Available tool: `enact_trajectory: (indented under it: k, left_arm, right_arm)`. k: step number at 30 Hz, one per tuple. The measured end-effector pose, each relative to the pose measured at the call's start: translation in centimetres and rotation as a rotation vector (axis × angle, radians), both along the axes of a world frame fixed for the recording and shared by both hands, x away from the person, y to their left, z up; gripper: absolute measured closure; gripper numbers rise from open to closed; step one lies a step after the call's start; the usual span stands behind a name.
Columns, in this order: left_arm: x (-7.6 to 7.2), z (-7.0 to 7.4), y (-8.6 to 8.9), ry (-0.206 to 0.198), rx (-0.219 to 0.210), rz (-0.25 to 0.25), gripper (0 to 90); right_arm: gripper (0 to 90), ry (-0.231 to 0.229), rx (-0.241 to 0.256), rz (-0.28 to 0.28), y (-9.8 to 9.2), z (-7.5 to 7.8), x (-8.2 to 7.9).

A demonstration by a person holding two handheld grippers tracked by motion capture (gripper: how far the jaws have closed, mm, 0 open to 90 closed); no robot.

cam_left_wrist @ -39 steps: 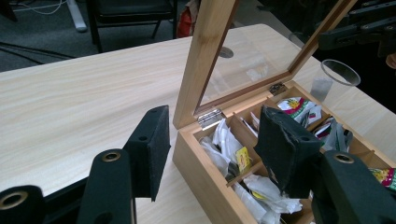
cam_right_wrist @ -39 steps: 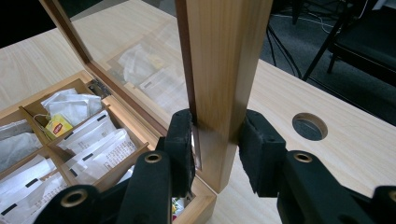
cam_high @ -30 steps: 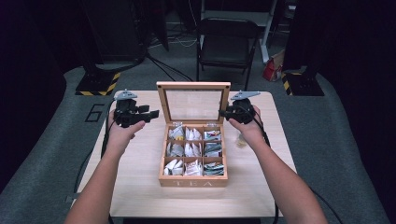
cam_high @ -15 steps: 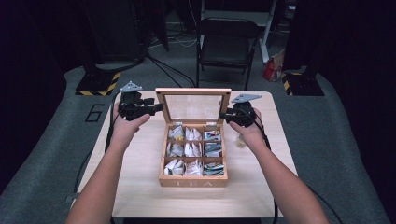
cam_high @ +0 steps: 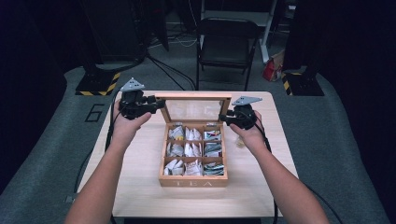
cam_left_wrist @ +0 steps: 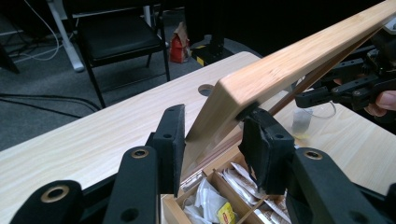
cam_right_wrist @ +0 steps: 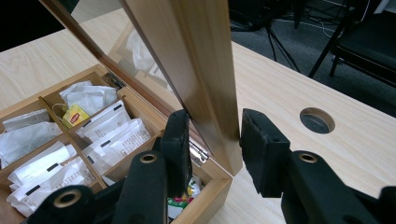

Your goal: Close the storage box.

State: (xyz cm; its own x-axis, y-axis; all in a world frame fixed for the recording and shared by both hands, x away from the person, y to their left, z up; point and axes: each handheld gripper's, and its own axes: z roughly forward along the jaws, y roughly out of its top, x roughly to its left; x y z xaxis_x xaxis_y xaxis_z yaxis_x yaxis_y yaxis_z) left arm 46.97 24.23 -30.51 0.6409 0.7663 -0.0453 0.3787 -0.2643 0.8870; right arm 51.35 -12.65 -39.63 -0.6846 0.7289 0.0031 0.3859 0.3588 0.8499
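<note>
Wooden tea box (cam_high: 194, 178) sits mid-table (cam_high: 140, 186), "TEA" on the front wall facing the person. Lid (cam_high: 194, 109) w/ glass pane is raised, tilted, hinged at the far edge.

L gripper (cam_high: 156, 103) at lid's left side frame. Left gripper view: jaws spread, lid edge (cam_left_wrist: 261, 79) runs between them; right jaw touches or nearly touches the wood, left jaw has a visible gap. Not a firm pinch, not pressed together.

R gripper (cam_high: 224, 118) at lid's right side frame. Right gripper view: jaws spread, straddling the lid frame (cam_right_wrist: 205, 70) low near the hinge (cam_right_wrist: 198, 151). Left jaw on the glass side, close to the frame; right jaw on the outer side w/ a clear gap.

Box has a 3x3 grid of compartments, all w/ tea bags (cam_high: 187, 149), mostly white sachets. One yellow-tagged bag (cam_right_wrist: 74, 115) in a far compartment in the right gripper view.

Small clear cup-like item (cam_left_wrist: 301, 122) on the table just right of the box; can't tell exactly what it is. Round cable hole (cam_right_wrist: 317, 120) in tabletop behind the box. Black folding chair (cam_high: 226, 44) beyond the table's far edge.
</note>
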Motion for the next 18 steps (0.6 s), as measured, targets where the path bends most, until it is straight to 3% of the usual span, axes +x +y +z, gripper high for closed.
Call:
enact_trajectory:
  k: [7, 18]
  left_arm:
    - [-0.4, 0.0, 0.0, -0.002, 0.011, -0.005, 60.7]
    - [-1.9, -0.8, 0.1, -0.014, 0.009, -0.017, 60.1]
  right_arm:
    - [61.7, 0.014, 0.021, -0.002, -0.2, -0.1, -0.1]
    - [57.2, 0.027, 0.026, 0.037, -0.9, 0.3, -1.8]
